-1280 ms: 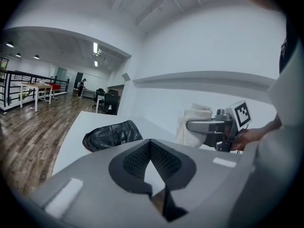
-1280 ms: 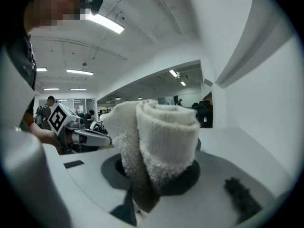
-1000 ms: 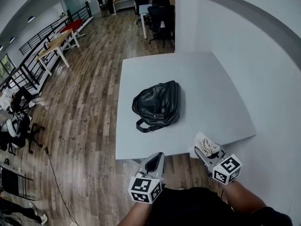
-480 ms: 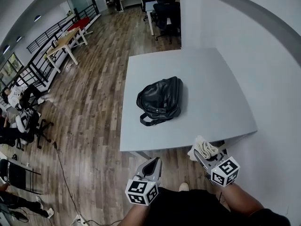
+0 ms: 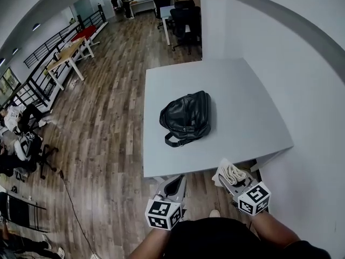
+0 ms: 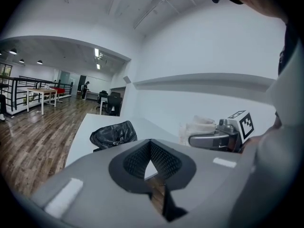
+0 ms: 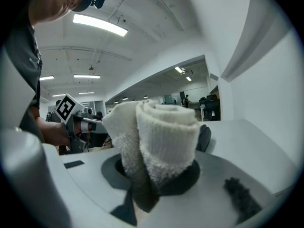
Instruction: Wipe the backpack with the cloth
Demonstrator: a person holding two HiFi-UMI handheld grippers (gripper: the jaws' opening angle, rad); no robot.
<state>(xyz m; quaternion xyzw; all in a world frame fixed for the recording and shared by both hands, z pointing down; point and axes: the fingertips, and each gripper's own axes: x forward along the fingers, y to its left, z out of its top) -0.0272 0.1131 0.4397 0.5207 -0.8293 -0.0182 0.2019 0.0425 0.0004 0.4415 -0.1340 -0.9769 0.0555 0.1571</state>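
A black leather backpack (image 5: 186,117) lies flat in the middle of a grey table (image 5: 253,117), strap toward the near edge; it also shows in the left gripper view as the backpack (image 6: 113,134). My right gripper (image 5: 227,178) hangs off the table's near edge, shut on a folded white cloth (image 5: 229,171), which fills the right gripper view as the cloth (image 7: 154,137). My left gripper (image 5: 175,186) is over the floor in front of the table, shut with nothing in it. Neither gripper touches the backpack.
A white wall (image 5: 302,80) runs along the table's right side. Wooden floor (image 5: 102,123) spreads to the left, with desks (image 5: 64,50) and office chairs (image 5: 183,15) farther back. A railing (image 5: 38,63) lines the far left.
The view has shifted slightly; the table and backpack sit a little lower and to the right than half a second ago. Both grippers keep their places and states.
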